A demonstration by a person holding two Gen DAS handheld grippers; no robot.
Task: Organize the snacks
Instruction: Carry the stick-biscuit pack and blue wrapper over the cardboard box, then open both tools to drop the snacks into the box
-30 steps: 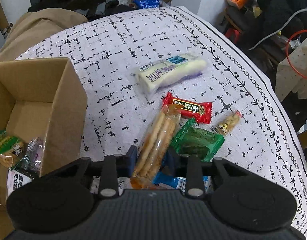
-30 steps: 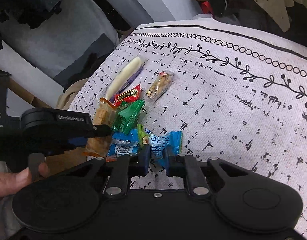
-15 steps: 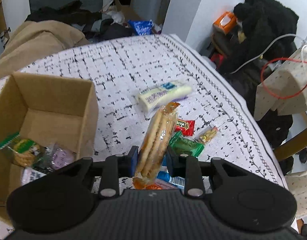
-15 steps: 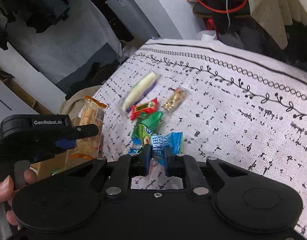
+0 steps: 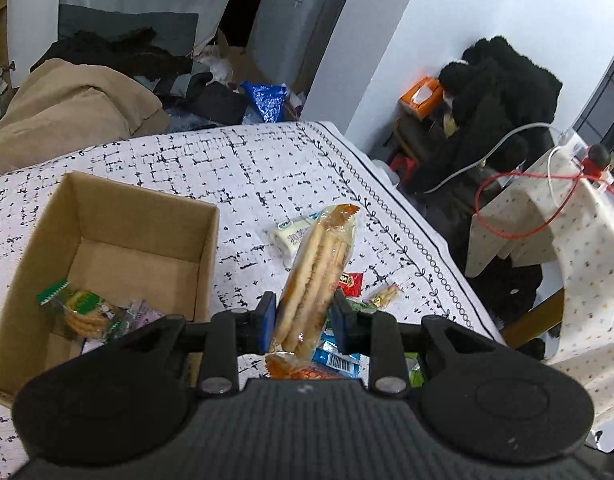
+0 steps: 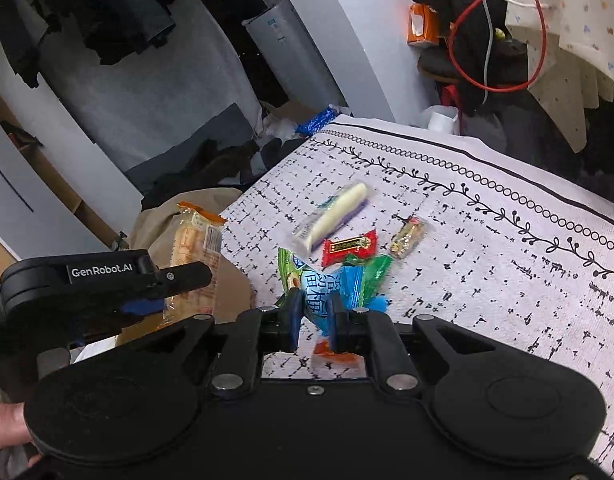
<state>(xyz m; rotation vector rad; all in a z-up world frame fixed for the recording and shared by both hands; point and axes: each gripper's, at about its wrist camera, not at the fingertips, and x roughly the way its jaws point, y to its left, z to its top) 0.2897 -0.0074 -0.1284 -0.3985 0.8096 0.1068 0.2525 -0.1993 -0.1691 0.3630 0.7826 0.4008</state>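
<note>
My left gripper is shut on a long clear packet of biscuits with orange ends, held in the air just right of the cardboard box. The same biscuit packet and left gripper show at the left of the right wrist view. My right gripper is shut on a blue and green snack packet, lifted off the cloth. On the table lie a white cake bar, a red candy, a small nut packet and a green packet.
The box holds a green biscuit pack and a purple packet. The patterned tablecloth ends at a bordered edge on the right. A tan cushion, dark clothes and a red cable surround the table. A hand shows at lower left.
Both grippers have risen from the snack pile, each carrying its packet. The biscuit packet has left the cloth and now hangs beside the box; the blue packet is lifted too.
</note>
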